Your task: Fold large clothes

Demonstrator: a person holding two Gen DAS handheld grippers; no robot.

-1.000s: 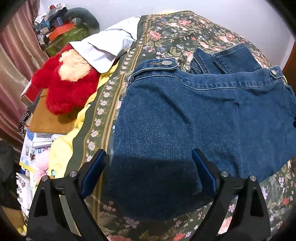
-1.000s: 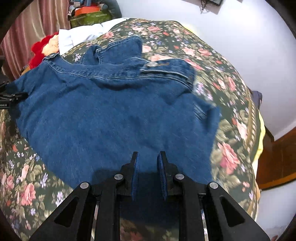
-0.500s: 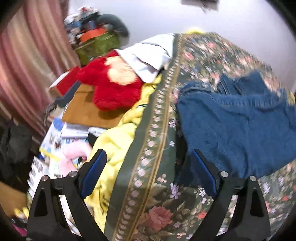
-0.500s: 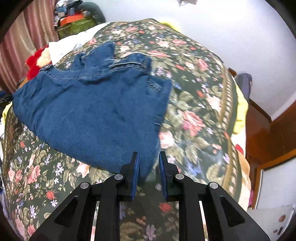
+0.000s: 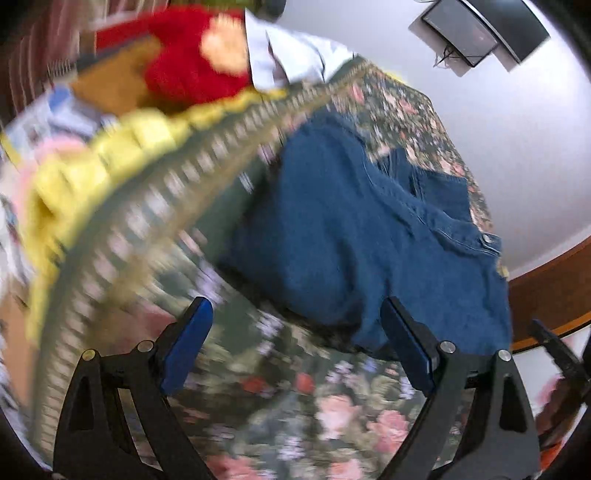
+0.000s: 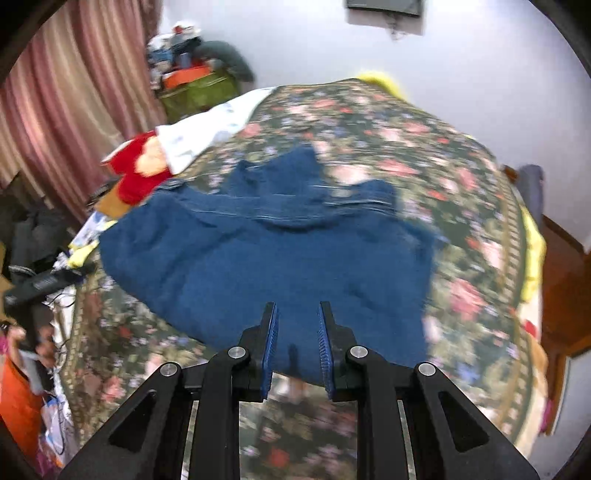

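A folded blue denim jacket lies on the floral bedspread; it also shows in the right wrist view. My left gripper is wide open and empty, held above the bedspread near the jacket's near edge. My right gripper has its jaws a narrow gap apart with nothing between them, raised above the jacket's near hem. Both views are motion-blurred.
A red plush toy and a white cloth lie at the bed's far left. A yellow blanket edges the bed. Curtains, a cluttered green box and a wall-mounted screen surround it.
Both grippers have pulled back and up from the jacket. The left swung right, so the jacket now sits ahead of it. The right gripper's narrow gap is unchanged.
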